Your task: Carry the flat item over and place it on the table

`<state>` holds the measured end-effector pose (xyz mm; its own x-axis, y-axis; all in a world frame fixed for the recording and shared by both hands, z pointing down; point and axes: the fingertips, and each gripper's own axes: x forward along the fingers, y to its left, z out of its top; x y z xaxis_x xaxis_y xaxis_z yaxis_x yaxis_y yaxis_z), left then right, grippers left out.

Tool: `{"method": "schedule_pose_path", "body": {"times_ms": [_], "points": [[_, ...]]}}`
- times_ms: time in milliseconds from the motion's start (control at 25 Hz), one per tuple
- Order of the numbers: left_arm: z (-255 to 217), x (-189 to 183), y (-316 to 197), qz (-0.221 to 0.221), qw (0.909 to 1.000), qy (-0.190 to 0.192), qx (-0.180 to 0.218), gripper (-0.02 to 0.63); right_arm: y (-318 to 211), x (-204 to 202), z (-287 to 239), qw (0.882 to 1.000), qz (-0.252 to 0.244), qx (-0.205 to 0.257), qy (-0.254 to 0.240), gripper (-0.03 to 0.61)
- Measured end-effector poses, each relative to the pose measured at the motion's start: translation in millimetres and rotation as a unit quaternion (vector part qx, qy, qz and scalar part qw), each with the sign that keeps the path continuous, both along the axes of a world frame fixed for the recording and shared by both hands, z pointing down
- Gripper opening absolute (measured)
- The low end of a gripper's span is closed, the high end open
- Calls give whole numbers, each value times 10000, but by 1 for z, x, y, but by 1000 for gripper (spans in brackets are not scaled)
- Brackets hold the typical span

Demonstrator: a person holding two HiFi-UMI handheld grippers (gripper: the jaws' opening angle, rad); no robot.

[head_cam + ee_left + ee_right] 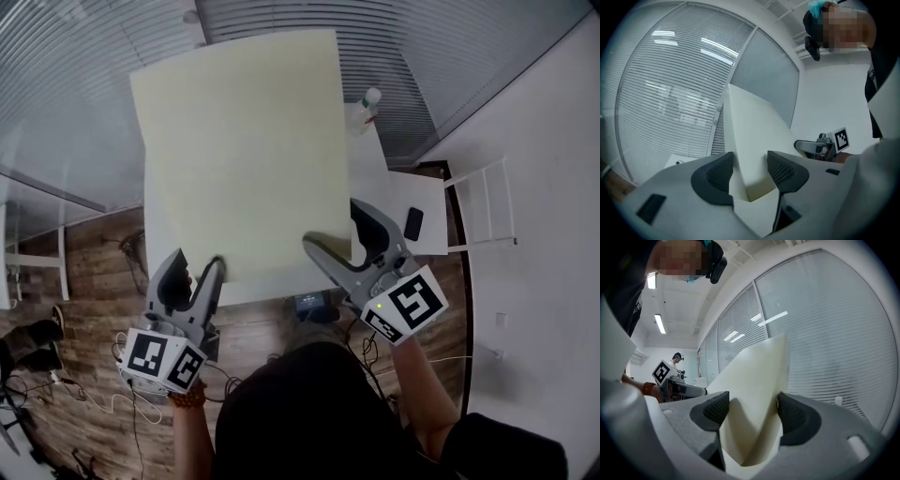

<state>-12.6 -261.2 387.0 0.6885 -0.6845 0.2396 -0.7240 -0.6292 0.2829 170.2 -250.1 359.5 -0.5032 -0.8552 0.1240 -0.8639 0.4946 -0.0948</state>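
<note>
The jaws of the left gripper (202, 265) are clamping the near-left corner of the cream sheet (242, 150), and the jaws of the right gripper (333, 225) are clamping its near-right corner (the sheet is bowing between both pad pairs). The sheet is being held over the white table (419, 201), left of a bottle (366, 107).

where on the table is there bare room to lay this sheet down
Bare table shows left of the sheet, along its near edge, and to its right. A bottle takes the far right corner, a phone the right side. The middle is hidden under the sheet.
</note>
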Motion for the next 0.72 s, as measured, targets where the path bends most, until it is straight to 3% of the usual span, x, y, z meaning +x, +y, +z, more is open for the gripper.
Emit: {"method": "schedule_pose_path", "body": {"times_ms": [360,720], "points": [[27,30,-12,96,9995,-91,-288,229,-11,31,30,9994,38,-317,-99,321],[51,34,-27,110,9983,-174,-550,229,-28,34,57,9981,7,-587,-190,321]]}}
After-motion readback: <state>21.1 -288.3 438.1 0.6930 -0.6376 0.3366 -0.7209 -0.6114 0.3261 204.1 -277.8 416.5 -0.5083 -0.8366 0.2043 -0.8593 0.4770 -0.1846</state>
